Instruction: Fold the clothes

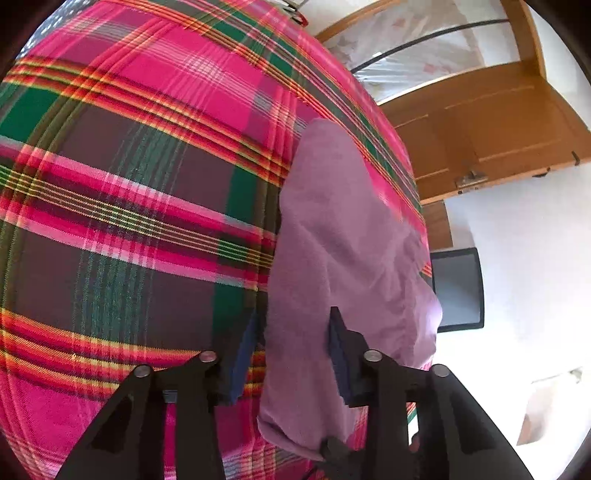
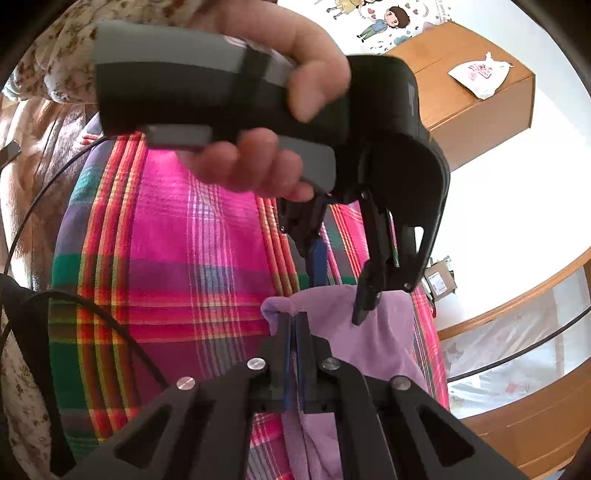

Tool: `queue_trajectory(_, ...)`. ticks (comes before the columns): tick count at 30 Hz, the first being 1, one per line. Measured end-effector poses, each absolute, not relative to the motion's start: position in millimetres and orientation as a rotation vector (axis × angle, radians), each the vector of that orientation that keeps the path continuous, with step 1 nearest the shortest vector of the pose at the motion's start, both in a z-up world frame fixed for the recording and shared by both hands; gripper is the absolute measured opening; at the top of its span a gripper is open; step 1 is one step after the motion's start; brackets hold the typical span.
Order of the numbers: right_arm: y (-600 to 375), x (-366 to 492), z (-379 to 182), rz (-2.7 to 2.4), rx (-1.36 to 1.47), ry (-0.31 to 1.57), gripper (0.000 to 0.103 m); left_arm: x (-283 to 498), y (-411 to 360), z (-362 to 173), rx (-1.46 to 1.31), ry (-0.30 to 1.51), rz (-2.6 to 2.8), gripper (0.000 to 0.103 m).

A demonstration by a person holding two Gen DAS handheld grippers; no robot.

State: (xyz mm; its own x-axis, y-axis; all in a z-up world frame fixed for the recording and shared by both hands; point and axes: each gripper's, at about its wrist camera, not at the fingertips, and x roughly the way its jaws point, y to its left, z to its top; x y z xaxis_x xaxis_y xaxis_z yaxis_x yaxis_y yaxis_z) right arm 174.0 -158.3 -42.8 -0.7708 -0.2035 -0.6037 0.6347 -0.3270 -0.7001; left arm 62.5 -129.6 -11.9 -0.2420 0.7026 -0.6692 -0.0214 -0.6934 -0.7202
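Right wrist: our right gripper [image 2: 295, 325] pinches the cloth [image 2: 376, 332] corner; left gripper [image 1: 291, 332] gapes astride its edge. Mid-fold, we judge; next, left must bite.

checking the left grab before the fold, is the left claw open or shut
Open. In the left wrist view the left claw has its two fingers set apart, straddling the purple cloth's edge. The right wrist view shows the same gap.

A home bedroom: plaid bedspread [image 1: 147, 184], wooden cabinet [image 2: 480, 107], cartoon wall stickers [image 2: 384, 18].
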Motion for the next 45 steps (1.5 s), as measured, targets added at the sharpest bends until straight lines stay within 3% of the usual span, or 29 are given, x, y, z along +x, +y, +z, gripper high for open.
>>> queue_trajectory(3,-159,175,-43,-2.125,0.556,1.404,0.002,61,-130,-12,-1.511,-0.851,1.962,0.013)
queue_trajectory(5,-160,176,-43,-2.120,0.541,1.422,0.002,60,-131,-10,-1.502,-0.861,1.965,0.012)
queue_trajectory(12,-169,178,-46,-2.104,0.497,1.453,0.002,61,-136,-7,-1.478,-0.891,1.979,0.011)
queue_trajectory(22,-176,171,-36,-2.126,0.555,1.302,0.001,64,-137,-9,-1.507,-0.863,1.993,0.012)
queue_trajectory(27,-136,135,-28,-2.260,0.681,1.119,0.001,69,-140,-8,-1.517,-0.867,1.992,0.036)
queue_trajectory(32,-93,97,-22,-2.383,0.811,0.922,0.004,80,-141,-11,-1.540,-0.871,1.961,0.050)
queue_trajectory(37,-56,74,-27,-2.451,0.938,0.760,0.005,86,-140,-12,-1.546,-0.879,1.970,0.051)
queue_trajectory(40,-43,112,-34,-2.451,0.974,0.723,0.005,87,-140,-12,-1.554,-0.875,1.985,0.051)
queue_trajectory(45,3,108,-28,-2.520,1.021,0.514,0.008,89,-137,-7,-1.528,-0.822,2.037,0.060)
